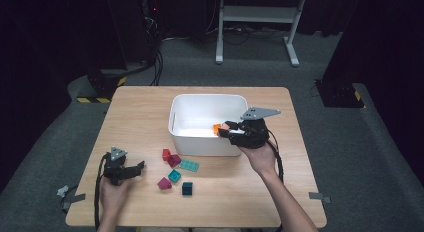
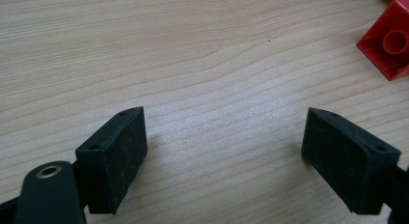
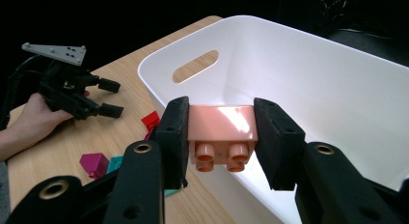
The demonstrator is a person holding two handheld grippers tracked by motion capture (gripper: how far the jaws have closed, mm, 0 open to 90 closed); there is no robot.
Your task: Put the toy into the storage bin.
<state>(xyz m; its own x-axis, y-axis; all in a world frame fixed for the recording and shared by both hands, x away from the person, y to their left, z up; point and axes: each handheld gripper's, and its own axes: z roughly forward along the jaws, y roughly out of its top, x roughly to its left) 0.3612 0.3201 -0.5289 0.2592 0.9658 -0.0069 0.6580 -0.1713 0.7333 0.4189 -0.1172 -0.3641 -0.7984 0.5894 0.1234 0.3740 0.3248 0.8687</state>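
My right gripper [image 1: 223, 129] is shut on an orange two-stud brick [image 1: 217, 128], held over the near right rim of the white bin [image 1: 172, 123]. In the right gripper view the pads press both sides of the brick [image 3: 221, 127], studs facing the camera, with the bin's wall [image 3: 308, 69] behind it. My left gripper [image 1: 141, 167] rests low over the table at the lower left, open. In the left gripper view its jaws [image 2: 224, 147] stand wide apart over bare wood, with a red brick [image 2: 391, 43] at the top right corner.
Loose bricks lie between the bin and the front edge: a red one [image 1: 166, 154], two magenta ones [image 1: 174, 160] [image 1: 164, 183], a teal plate [image 1: 189, 165], a teal brick [image 1: 174, 176] and a dark teal one [image 1: 187, 188]. A metal stand [image 1: 257, 14] rises behind the table.
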